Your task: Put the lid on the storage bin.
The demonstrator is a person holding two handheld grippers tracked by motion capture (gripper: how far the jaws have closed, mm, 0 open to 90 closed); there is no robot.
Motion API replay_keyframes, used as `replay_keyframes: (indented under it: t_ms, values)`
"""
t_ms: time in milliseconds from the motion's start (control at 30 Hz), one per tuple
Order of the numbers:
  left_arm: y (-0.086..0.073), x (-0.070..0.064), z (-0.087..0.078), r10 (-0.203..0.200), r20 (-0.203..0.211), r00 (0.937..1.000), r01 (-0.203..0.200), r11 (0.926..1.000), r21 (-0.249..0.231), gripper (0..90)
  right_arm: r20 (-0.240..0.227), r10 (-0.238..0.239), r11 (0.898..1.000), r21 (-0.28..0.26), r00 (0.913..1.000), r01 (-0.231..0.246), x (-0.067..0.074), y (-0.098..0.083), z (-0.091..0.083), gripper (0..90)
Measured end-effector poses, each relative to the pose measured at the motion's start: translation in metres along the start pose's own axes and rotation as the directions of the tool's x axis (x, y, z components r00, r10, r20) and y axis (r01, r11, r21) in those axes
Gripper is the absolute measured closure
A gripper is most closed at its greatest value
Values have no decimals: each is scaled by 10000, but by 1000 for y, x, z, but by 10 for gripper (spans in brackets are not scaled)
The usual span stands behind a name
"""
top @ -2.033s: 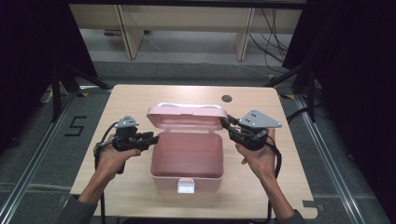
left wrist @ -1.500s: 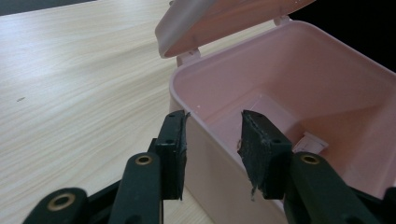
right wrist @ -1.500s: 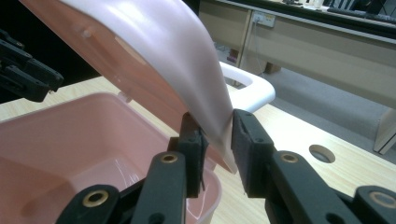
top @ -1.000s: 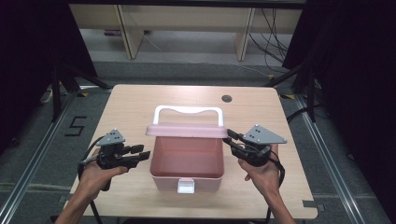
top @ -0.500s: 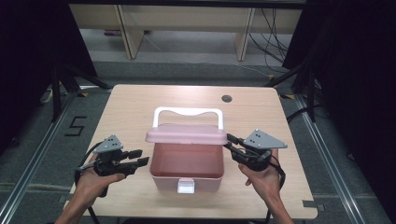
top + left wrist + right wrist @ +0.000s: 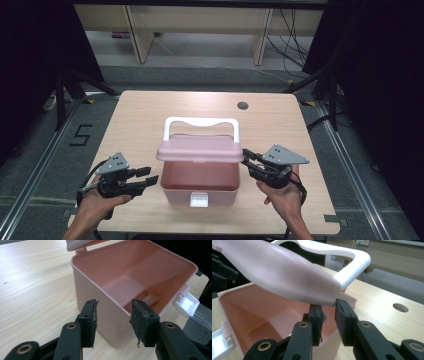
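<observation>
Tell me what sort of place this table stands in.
Probably a lab or recording workspace: a plain wooden table with a cable hole, dark curtains at both sides, loose cables and a floor marking.

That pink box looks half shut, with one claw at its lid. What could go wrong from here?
The right gripper has its fingers at the corner of the pink plastic lid, which hangs tilted over the open pink plastic box. If it slips, the lid could drop hard.

The left gripper stands open beside the box, not steadying it, so a push on the lid might slide the box across the wooden table.
</observation>
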State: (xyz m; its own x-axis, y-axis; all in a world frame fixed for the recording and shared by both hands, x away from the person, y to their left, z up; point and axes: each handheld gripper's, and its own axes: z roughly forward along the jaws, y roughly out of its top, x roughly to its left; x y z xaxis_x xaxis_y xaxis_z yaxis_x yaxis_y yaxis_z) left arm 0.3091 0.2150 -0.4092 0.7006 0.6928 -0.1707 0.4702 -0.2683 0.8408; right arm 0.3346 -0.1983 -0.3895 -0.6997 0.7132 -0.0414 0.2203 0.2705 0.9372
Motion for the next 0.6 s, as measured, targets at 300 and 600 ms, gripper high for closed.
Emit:
replay_keyframes:
  t_ms: [300,600]
  values:
    - [-9,-6,1,70,15,10000,-70,10000,9,544,-300,554,9980,325,9980,-544,4,-6,-3,755]
    - [-13,-9,1,161,194,9997,-164,9998,121,526,-520,732,9963,488,9960,-707,4,-12,-4,751]
